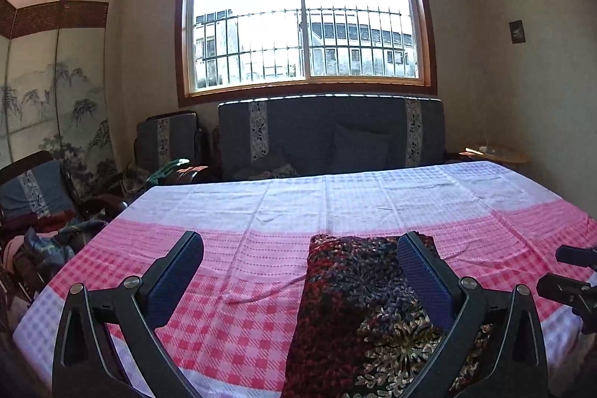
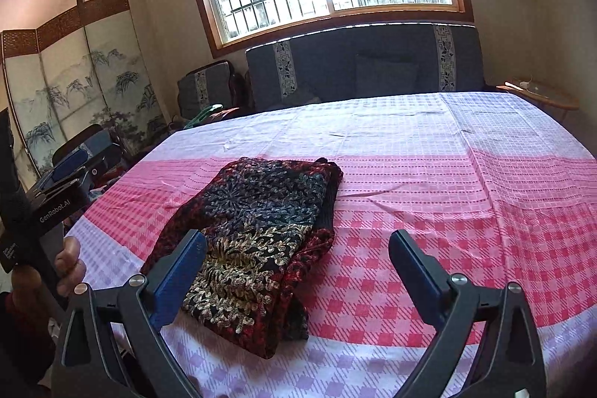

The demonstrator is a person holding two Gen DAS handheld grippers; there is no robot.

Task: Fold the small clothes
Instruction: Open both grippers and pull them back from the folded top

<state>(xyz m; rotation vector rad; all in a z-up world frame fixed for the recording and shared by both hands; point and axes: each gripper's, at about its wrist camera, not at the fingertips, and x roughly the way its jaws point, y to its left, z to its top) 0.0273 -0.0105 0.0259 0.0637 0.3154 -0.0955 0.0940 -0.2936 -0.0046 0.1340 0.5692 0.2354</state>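
A folded dark garment [image 2: 257, 237] with red, blue and gold floral print lies on the pink-and-white checked cloth [image 2: 429, 211] of the table. It also shows in the left wrist view [image 1: 354, 308]. My left gripper [image 1: 300, 243] is open and empty, raised above the cloth, its right finger over the garment. It shows in the right wrist view [image 2: 71, 174] at the left, held by a hand. My right gripper [image 2: 298, 243] is open and empty, to the right of the garment. Its fingertips [image 1: 571, 256] show at the right edge of the left wrist view.
A dark sofa [image 1: 332, 137] stands under a barred window [image 1: 304, 13] behind the table. A painted folding screen [image 1: 52, 92] and chairs with piled clothes [image 1: 41, 230] are at the left. A small round side table [image 2: 541, 96] is at the far right.
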